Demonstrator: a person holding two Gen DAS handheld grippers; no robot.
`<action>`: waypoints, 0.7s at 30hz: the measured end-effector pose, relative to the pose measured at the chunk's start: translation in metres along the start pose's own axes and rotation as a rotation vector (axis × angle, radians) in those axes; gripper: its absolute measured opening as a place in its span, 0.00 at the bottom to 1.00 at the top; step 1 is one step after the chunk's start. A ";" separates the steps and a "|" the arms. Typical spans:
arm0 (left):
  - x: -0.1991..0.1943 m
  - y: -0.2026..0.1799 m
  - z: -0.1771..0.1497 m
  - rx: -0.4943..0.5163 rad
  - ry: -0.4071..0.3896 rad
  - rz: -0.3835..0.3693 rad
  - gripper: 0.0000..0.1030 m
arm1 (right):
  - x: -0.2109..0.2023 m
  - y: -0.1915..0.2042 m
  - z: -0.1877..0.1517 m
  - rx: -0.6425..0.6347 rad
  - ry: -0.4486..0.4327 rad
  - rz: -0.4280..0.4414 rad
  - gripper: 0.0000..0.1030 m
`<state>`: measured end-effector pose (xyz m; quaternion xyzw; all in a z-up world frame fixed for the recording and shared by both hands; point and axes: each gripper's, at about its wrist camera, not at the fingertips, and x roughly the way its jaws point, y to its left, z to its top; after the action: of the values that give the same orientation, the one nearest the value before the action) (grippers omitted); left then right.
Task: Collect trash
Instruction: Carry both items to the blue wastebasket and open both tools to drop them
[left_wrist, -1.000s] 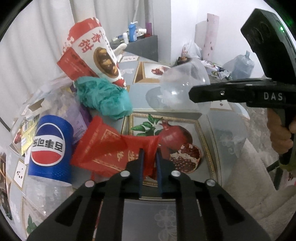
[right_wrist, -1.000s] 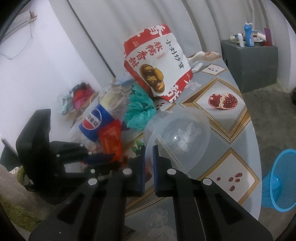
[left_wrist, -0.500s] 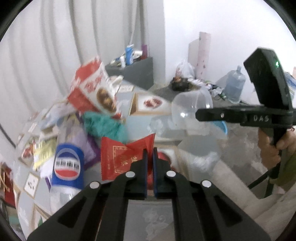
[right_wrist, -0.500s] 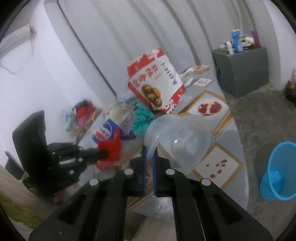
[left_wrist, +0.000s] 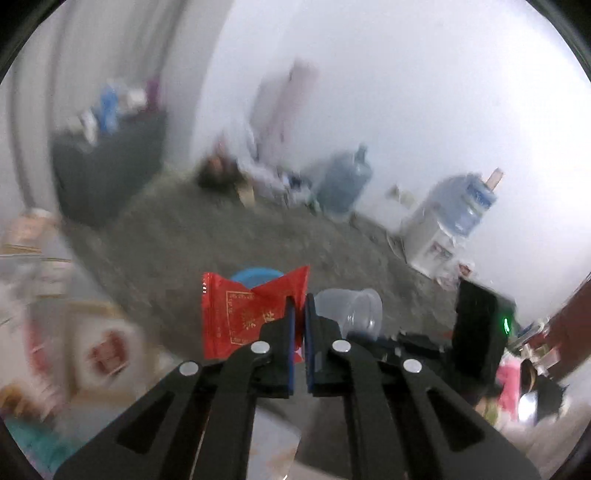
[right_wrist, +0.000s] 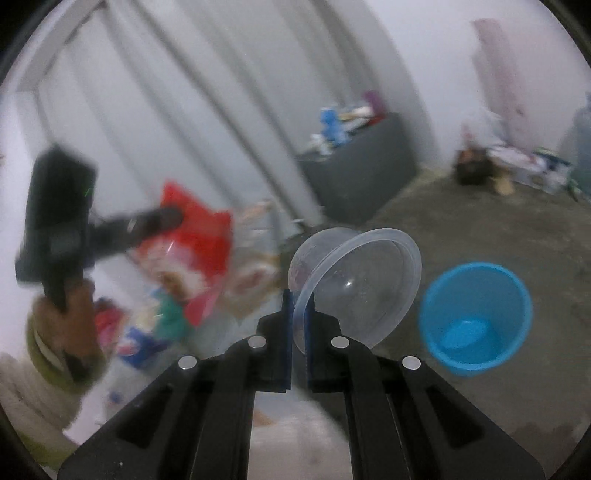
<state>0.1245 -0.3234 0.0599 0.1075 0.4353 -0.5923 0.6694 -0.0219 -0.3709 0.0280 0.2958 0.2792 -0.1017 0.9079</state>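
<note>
Jaws of the left gripper (left_wrist: 300, 306) are seen clamped on the right edge of a red snack wrapper (left_wrist: 243, 314), which is held up flat in front of the camera. Behind the wrapper, part of a blue waste basket (left_wrist: 255, 275) is visible on the grey floor (left_wrist: 207, 236). Just right of the jaws, a clear plastic container (left_wrist: 354, 312) is seen, with the black body of the right gripper below it.

Jaws of the right gripper (right_wrist: 298, 306) are closed on the rim of the clear plastic container (right_wrist: 362, 284), which is held in the air, tilted on its side. The blue waste basket (right_wrist: 476, 317) stands on the floor just right of the container, its mouth open upward. At the left, blurred, the left gripper (right_wrist: 173, 218) is held by a hand (right_wrist: 70, 306), with the red wrapper (right_wrist: 199, 236) at its tips. Behind it, a blurred heap of packaging (right_wrist: 166, 295) is visible.
</note>
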 end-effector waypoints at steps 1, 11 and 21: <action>0.033 0.000 0.015 -0.002 0.064 -0.005 0.04 | 0.010 -0.015 0.002 0.017 0.016 -0.028 0.04; 0.277 0.011 0.067 -0.045 0.401 0.033 0.04 | 0.114 -0.142 -0.004 0.170 0.185 -0.220 0.05; 0.329 0.017 0.064 -0.063 0.393 0.086 0.40 | 0.147 -0.212 -0.010 0.168 0.291 -0.393 0.45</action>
<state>0.1422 -0.5907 -0.1420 0.2186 0.5709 -0.5167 0.5995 0.0202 -0.5376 -0.1638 0.3219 0.4493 -0.2553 0.7933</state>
